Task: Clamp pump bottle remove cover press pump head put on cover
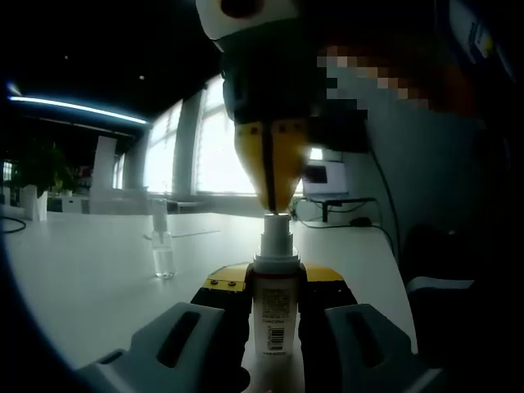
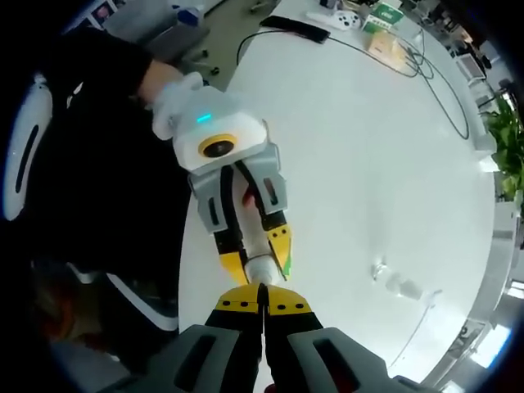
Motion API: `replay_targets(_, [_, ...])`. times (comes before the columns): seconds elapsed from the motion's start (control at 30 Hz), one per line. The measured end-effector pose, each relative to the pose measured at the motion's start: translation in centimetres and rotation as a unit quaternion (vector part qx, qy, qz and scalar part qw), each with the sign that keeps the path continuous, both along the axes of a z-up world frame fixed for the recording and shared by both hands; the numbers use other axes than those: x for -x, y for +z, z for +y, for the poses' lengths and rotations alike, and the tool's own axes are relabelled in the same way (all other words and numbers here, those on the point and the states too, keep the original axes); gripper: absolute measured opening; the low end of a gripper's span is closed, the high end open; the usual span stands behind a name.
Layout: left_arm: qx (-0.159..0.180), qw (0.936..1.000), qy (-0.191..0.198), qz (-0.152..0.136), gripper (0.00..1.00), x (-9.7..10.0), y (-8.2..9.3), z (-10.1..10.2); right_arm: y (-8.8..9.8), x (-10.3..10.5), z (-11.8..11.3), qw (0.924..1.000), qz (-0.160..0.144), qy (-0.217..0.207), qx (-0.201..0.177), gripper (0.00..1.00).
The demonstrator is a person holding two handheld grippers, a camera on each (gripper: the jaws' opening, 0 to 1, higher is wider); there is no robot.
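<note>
Left gripper view has your left gripper closed around the body of the pump bottle, which stands upright between the jaws with its label facing the camera and its base over the white table. Your right gripper comes down from above with its yellow tips pressed together, their ends resting on the pump head; it has hold of nothing. A clear cover stands upright on the table, well apart to the left, so I judge the cover step done and the pressing step in hand. Right gripper view confirms it: the right gripper shows no gap between its jaws, the left gripper reaches in below it, and the white top of the bottle sits between its yellow tips. Risks, as I judge them: your contact on the head is narrow, so a push that is off the bottle's axis could slide the tips off and tip the bottle inside the clamp. If the left hold is light, downward force could drive the bottle through the jaws toward the table. I cannot tell which way the nozzle faces, so spray may reach a lens or the label. The cover is light and tall, and a careless sweep on the way to fetch it would knock it over and roll it along the table
</note>
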State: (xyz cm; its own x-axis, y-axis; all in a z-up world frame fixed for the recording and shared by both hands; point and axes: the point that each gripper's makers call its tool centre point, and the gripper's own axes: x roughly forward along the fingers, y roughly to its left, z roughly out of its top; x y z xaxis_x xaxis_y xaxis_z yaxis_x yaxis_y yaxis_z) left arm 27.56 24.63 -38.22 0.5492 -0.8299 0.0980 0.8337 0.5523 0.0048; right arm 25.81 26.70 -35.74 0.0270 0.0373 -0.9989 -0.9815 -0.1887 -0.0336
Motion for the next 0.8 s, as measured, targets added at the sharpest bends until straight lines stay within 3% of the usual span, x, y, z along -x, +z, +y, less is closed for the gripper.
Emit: replay_targets(0.8, [0.0, 1.0, 0.0, 0.0, 0.13, -0.14, 0.03, 0.09, 0.13, 0.05, -0.08, 1.0, -0.001, 0.003, -0.004, 0.0])
